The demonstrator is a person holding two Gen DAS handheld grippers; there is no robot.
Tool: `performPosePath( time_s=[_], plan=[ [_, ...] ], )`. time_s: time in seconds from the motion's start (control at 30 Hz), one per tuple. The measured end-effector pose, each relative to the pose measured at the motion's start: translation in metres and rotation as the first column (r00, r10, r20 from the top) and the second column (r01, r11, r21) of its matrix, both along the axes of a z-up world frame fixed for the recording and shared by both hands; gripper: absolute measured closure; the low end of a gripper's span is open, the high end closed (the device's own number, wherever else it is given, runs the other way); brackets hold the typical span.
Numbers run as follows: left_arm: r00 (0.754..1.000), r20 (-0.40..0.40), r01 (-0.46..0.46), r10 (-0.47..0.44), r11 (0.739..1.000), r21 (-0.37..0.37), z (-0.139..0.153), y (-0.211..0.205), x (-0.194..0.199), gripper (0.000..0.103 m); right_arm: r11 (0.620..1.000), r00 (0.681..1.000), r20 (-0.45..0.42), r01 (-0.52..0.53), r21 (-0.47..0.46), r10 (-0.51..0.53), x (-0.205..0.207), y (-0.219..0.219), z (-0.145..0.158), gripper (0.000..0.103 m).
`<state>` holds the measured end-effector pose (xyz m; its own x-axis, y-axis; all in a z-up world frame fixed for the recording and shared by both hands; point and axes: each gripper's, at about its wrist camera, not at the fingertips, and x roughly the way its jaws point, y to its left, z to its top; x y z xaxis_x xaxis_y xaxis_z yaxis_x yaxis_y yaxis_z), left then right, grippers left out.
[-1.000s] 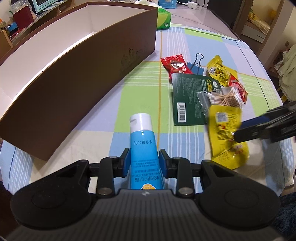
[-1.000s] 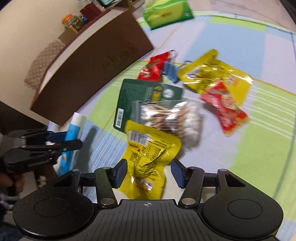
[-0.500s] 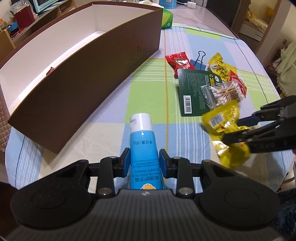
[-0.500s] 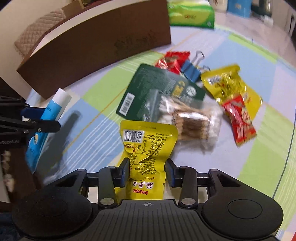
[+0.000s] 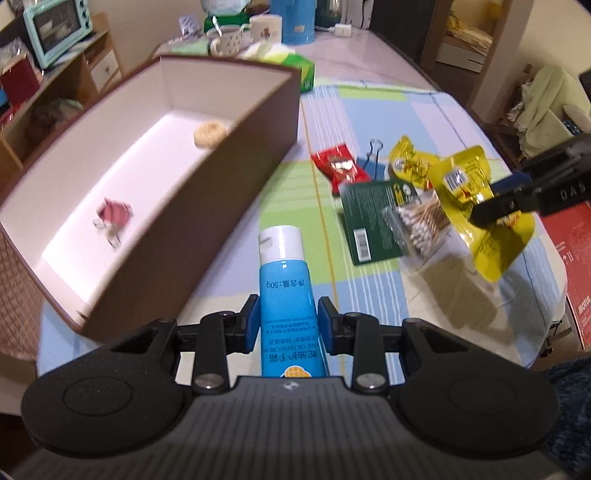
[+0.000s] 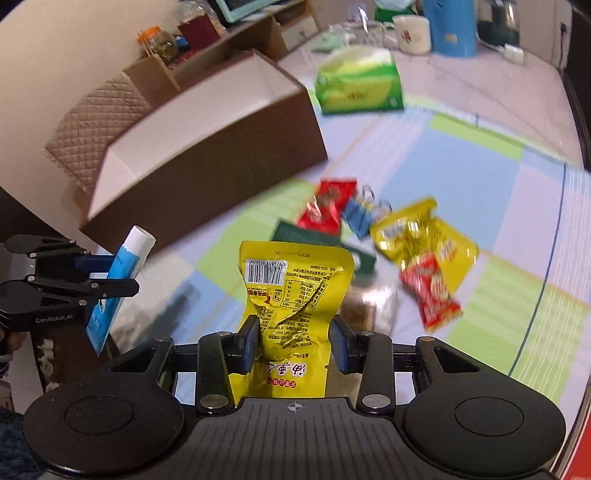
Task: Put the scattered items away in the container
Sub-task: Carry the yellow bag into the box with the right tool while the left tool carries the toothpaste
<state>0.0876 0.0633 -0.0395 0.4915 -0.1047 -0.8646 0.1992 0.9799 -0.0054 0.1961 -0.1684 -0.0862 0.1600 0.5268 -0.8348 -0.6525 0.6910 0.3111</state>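
Observation:
My left gripper (image 5: 288, 321) is shut on a blue hand-cream tube (image 5: 286, 284) with a white cap, held above the table just right of the brown box (image 5: 229, 177). The box's pale inside holds a small red item (image 5: 112, 214) and a round beige item (image 5: 209, 133). My right gripper (image 6: 293, 345) is shut on a yellow snack packet (image 6: 291, 295), lifted off the cloth. On the checked tablecloth (image 5: 369, 110) lie a red packet (image 5: 340, 168), a blue binder clip (image 5: 371, 164), a green card (image 5: 376, 218), a cotton-swab bag (image 5: 417, 225) and another yellow packet (image 5: 410, 166).
A green tissue pack (image 6: 360, 86) lies beyond the box's far end. Mugs (image 5: 264, 31) and a blue container (image 5: 297, 20) stand at the back of the table. A shelf unit (image 5: 44, 107) runs along the left. A red carton (image 5: 572, 266) sits off the table's right edge.
Both grippers have risen with their loads. The yellow packet has come up off the cloth, and the left view now looks down into the box.

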Motion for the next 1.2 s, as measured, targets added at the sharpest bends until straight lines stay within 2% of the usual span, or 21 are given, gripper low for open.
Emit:
performPosePath(
  time_s=[0.23,0.63,0.93,1.2],
  plan=[
    [0.996,0.057,0.056,-0.062,0.993,0.102,0.039,0.027,0.007,0.075,0.997,0.994,0.084,-0.075,-0.011,0.075,0.018,0.028,0.039,0.064],
    [0.987,0.148,0.027,-0.058,0.979,0.201,0.081,0.082,0.032,0.075,0.99,0.967,0.229,-0.13,0.061,0.113,0.049,0.089,0.09,0.064],
    [0.983,0.162,0.051,-0.091,0.97,0.237,0.085,0.103,0.079,0.075,0.974,0.946,0.266,-0.211,0.077,0.184,0.075,0.163,0.113,0.064],
    [0.981,0.144,0.088,-0.128,0.963,0.254,0.076,0.116,0.127,0.075,0.965,0.943,0.225,-0.259,0.04,0.244,0.101,0.226,0.101,0.064]
  ],
)
